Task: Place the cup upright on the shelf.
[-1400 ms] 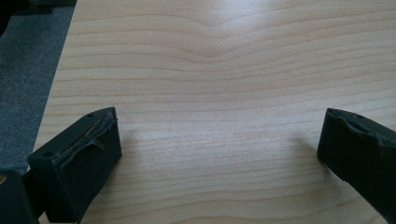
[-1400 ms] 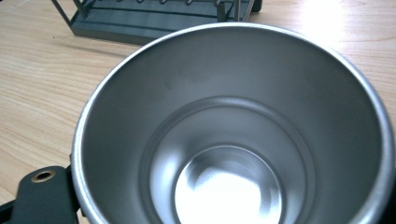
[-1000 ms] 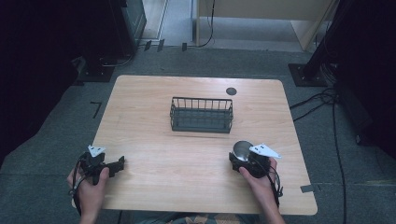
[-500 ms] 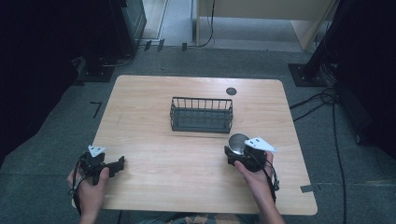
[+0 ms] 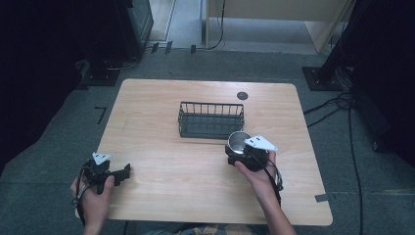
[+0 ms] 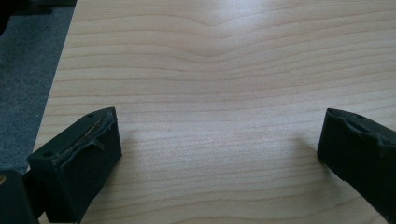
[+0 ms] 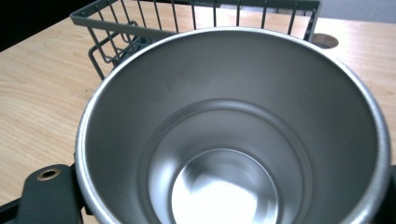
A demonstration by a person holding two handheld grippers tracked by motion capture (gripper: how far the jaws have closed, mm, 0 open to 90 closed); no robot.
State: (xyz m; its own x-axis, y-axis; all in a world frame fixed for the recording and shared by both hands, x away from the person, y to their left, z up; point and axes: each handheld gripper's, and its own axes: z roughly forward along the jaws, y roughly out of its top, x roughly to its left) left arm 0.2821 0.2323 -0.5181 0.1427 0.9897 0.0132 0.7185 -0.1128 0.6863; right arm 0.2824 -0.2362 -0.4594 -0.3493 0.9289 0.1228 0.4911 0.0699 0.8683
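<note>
The right gripper (image 5: 241, 151) pinches a stainless steel cup (image 5: 238, 141) between its jaws; in the high view the cup sits just in front of the wire basket (image 5: 211, 119), near the basket's right end, with its open mouth turned upward and toward the camera. From that view the jaws themselves are hidden under the cup and the gripper's grey plate, so how they sit on the cup's wall cannot be made out there. In the right gripper view the cup (image 7: 233, 135) takes up nearly the whole frame, its rim cut off at the bottom and right edges; only a scrap of the black gripper body shows at the lower left, beside the rim. Behind the cup the wire basket (image 7: 116, 35) rises, its far side cropped by the top edge and its floor mostly blocked. Whether the cup rests on the tabletop (image 5: 171, 161) or is lifted clear of it cannot be told.

The left gripper (image 5: 117, 174) lies low at the near left corner of the tabletop, well apart from the cup. In the left gripper view its jaws stand spread wide over bare wood (image 6: 210, 93), nothing between them; the right one is cut off by the frame.
</note>
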